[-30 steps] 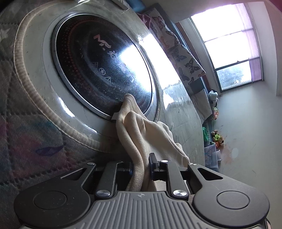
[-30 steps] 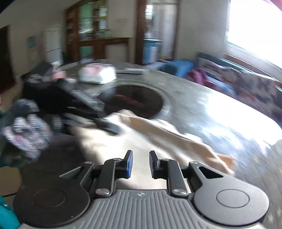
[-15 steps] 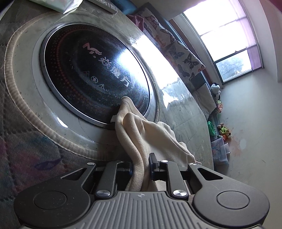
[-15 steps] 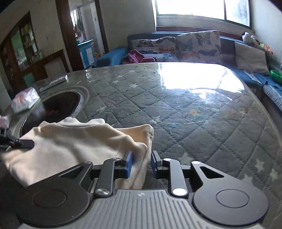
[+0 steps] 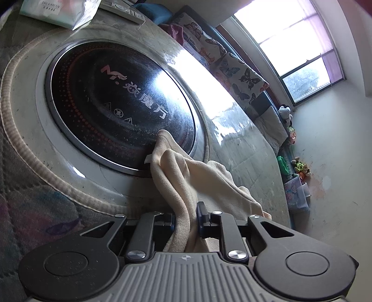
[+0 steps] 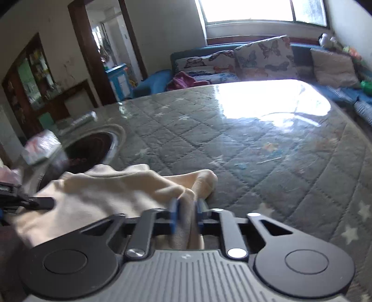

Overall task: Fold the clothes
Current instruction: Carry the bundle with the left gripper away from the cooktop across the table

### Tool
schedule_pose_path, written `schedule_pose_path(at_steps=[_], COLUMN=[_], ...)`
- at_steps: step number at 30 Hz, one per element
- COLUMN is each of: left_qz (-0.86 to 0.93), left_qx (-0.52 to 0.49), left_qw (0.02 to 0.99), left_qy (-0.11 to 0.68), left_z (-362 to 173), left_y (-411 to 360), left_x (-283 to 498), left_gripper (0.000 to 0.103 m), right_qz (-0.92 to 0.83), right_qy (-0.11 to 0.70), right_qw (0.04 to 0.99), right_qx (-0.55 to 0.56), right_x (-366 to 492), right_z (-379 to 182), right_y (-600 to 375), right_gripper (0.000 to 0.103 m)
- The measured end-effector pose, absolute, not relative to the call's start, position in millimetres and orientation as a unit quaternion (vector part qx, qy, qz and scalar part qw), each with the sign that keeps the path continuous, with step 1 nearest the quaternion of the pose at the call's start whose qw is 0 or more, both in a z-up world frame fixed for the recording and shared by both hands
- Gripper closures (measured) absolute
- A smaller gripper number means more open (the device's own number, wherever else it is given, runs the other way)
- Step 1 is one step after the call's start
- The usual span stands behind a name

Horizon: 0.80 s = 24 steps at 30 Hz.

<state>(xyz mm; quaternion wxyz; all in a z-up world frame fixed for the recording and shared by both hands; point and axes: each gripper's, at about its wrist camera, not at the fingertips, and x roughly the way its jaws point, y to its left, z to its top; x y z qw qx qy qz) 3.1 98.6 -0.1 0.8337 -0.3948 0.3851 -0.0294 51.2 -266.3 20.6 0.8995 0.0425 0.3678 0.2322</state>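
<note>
Both fingers (image 6: 174, 215) blurred around cloth (image 6: 104, 192)

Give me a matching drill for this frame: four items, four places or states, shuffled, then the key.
Items:
1. cream garment
2. round black cooktop
3. butterfly cushions
4. tissue pack

Places or states:
A. on the sofa under the window
B. set flush into the quilted table
C. pinched by both the left gripper and the right gripper
D. on the table beyond the cooktop's far rim

Pairs: 1-C, 2-B, 3-A, 4-D
</note>
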Motion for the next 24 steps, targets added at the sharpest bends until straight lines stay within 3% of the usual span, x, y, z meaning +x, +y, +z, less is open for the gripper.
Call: schedule_pose_path(at_steps=[13, 24], left_qz=[-0.061, -0.135], left_qx=[-0.32, -0.279], left_qw=[0.861, 0.862], left_qy=[0.389, 0.401], left_z=[24.8, 41.9], left_y=[60.4, -22.6], left_x=[9.5, 50.1], left_gripper=[0.085, 0.086], right_qz=[0.206, 0.126], right_qy=[0.315, 0.288], right_qw=[0.925, 0.949], right_qx=[0.048, 0.025], right_x=[12.9, 2.1], right_z=[53.5, 77.6], right_y=[-291.0, -343.1], right_gripper=[0.093, 0.094])
